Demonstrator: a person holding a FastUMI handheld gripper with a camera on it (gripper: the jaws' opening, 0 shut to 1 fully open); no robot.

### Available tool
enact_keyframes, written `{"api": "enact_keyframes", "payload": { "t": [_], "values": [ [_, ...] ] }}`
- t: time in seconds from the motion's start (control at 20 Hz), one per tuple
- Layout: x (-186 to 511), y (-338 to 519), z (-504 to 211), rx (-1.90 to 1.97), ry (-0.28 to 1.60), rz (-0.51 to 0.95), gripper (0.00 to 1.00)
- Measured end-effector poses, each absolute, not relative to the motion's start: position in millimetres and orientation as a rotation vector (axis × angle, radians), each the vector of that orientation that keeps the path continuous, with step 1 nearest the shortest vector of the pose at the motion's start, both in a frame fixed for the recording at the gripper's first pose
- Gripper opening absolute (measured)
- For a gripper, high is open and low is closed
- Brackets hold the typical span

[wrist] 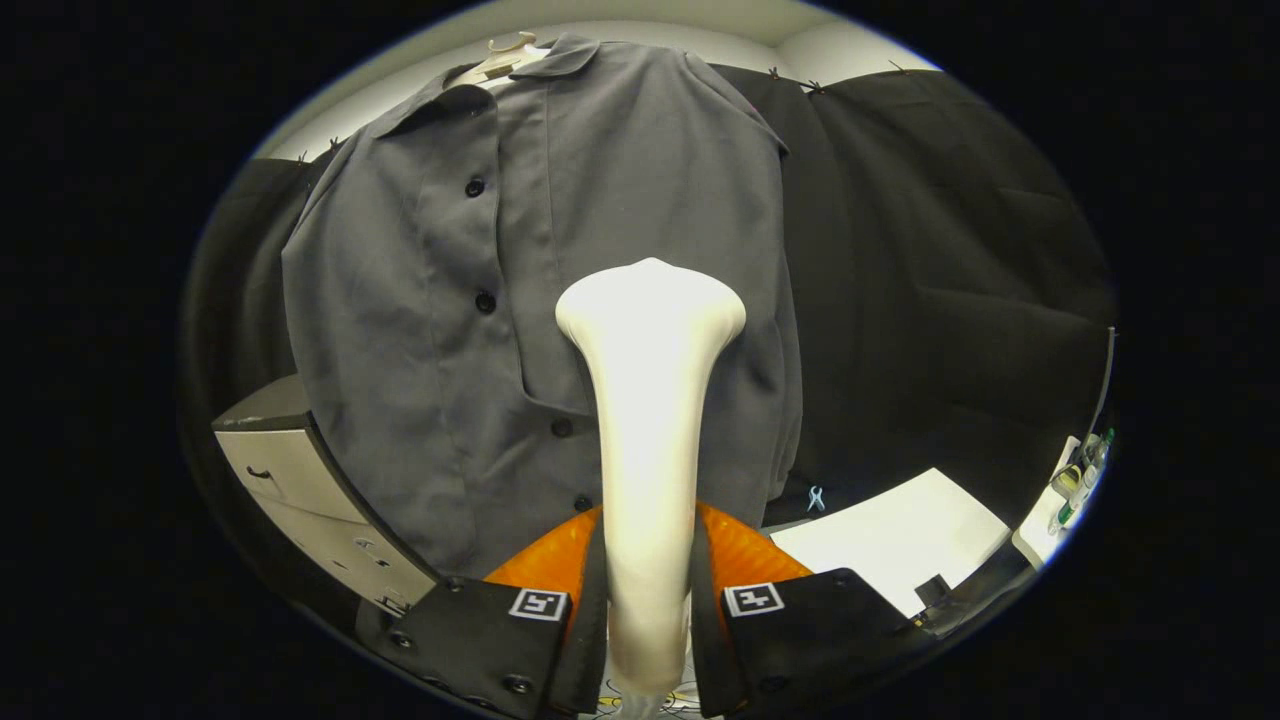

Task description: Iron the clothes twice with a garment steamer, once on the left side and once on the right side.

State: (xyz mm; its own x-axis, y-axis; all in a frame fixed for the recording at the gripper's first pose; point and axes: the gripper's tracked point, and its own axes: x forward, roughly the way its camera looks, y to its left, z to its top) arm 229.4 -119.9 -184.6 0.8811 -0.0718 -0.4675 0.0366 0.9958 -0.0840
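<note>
A grey button-up shirt (430, 330) hangs on a pale hanger (505, 52) straight ahead of me. My gripper (648, 570) is shut on the handle of a white garment steamer (650, 420), which stands upright between the fingers (570, 590). The steamer's wide head (650, 305) rises in front of the shirt's right half, at about mid-height, beside the row of dark buttons (485, 301). Whether the head touches the cloth I cannot tell.
A pale cabinet with drawers (300, 480) stands low on the left, partly behind the shirt. A white tabletop (900, 540) lies low on the right, with small bottles (1080, 475) at its far end. A small clip (816, 497) lies near the shirt's hem.
</note>
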Motion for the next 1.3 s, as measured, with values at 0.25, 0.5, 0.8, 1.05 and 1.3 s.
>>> {"api": "enact_keyframes", "payload": {
  "t": [0.25, 0.5, 0.8, 1.05, 1.3],
  "values": [
    [219, -125, -216, -0.083, 0.542, -0.059, 0.43],
    [214, -130, -238, -0.095, 0.562, -0.06, 0.43],
    [206, -132, -244, -0.09, 0.576, -0.08, 0.43],
    [189, -115, -193, -0.069, 0.486, -0.082, 0.43],
    [166, -77, -125, -0.093, 0.37, -0.054, 0.43]
  ]
}}
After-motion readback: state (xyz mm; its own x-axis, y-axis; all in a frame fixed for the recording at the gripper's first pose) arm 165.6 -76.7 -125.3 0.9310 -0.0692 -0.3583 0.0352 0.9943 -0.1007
